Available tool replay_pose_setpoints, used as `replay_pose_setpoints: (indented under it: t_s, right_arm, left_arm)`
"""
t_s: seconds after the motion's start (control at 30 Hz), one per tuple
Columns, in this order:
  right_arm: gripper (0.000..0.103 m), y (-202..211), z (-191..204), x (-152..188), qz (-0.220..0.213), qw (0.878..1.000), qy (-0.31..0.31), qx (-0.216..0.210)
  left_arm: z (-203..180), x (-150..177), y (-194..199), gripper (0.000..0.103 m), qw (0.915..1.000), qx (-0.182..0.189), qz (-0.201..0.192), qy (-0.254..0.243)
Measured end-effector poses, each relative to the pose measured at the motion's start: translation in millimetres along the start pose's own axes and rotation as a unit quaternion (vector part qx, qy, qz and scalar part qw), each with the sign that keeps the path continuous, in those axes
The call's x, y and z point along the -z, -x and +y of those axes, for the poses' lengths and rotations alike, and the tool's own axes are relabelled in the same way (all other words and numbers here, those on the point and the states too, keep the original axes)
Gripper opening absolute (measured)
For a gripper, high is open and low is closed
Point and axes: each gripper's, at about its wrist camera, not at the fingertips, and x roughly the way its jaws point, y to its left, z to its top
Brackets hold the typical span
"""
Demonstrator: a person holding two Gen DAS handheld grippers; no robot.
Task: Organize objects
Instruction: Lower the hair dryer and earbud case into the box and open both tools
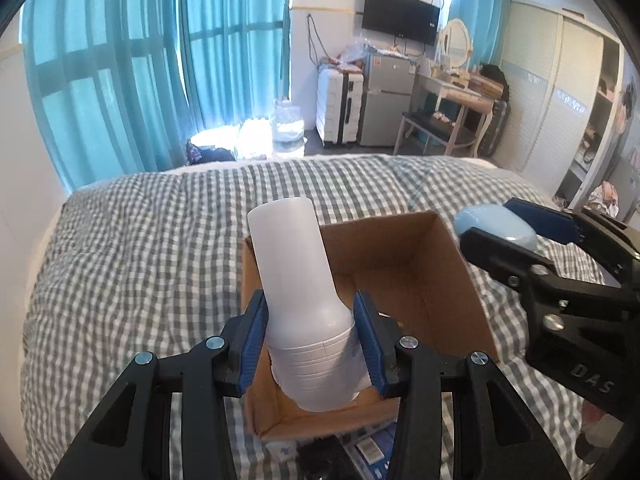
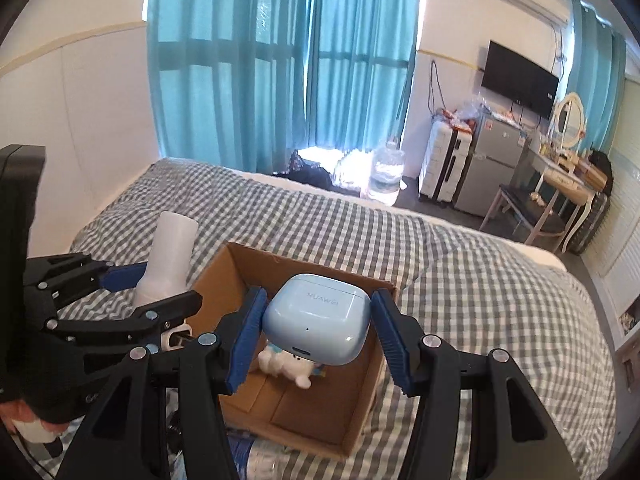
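One open cardboard box (image 2: 360,412) on the checked bed (image 2: 480,300). One white bottle (image 1: 296,276) sits between the left claw (image 1: 314,344) pads, clamped at its lower body, above the box's near-left corner. One pale blue earbud case (image 2: 318,318) is gripped by the right claw (image 2: 318,336), over the box. One small white plush toy (image 2: 284,366) lies inside the box.

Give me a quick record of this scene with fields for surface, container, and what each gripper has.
surface: checked bedspread
container: open cardboard box on the bed
inside box: small white plush toy
left gripper: shut on white bottle, over the box
right gripper: shut on light blue earbud case, above the box
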Motion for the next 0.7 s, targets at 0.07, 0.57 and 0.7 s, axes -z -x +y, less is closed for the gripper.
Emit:
replay_pose_setpoints:
  t_s: [0.07, 0.57, 0.7]
  right_arm:
    - [0.054, -20, -3, 1, 0.012, 1.000, 0.000, 0.000]
    - [0.054, -96, -11, 26, 0.048, 0.999, 0.001, 0.025]
    - [0.054, -100, -9, 30, 0.050, 0.998, 0.009, 0.028]
  left_arm:
    - [-1, 1, -17, 0.044, 0.9999, 0.002, 0.010, -0.005]
    - [-4, 11, -82, 0.044, 0.9983, 0.018, 0.037, -0.040]
    - [-6, 16, -85, 0.044, 0.9981, 0.020, 0.036, -0.045]
